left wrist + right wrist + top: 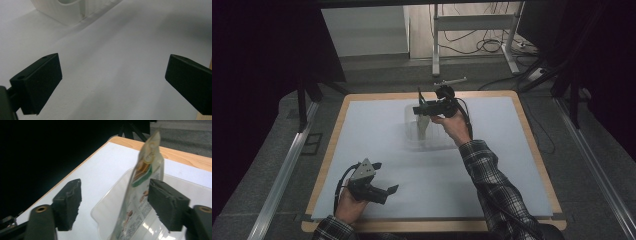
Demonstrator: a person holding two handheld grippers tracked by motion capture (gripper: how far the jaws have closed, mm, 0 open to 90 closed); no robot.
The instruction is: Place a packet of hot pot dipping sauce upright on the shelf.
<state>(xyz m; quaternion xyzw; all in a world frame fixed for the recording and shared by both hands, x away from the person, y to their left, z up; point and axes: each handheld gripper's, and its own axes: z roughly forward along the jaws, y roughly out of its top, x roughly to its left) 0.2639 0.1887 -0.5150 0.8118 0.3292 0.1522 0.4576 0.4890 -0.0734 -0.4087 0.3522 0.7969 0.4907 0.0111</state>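
A slim snack packet (424, 127) with green and orange print stands upright in a clear plastic container (412, 144) at the middle far part of the table. In the right gripper view the packet (142, 185) rises between the jaws of my right gripper (115, 195), close against the right-hand jaw and well apart from the left one, so the jaws stand open. From above, the right gripper (418, 101) hovers over the container's far side. My left gripper (384, 177) rests open near the front left; nothing lies between its jaws (112, 72).
A white mat (492, 165) covers the wooden table (332, 145). The container's ribbed corner (67, 12) shows ahead of the left gripper. Dark curtains flank the table, with desk legs and cables (482, 40) on the floor beyond.
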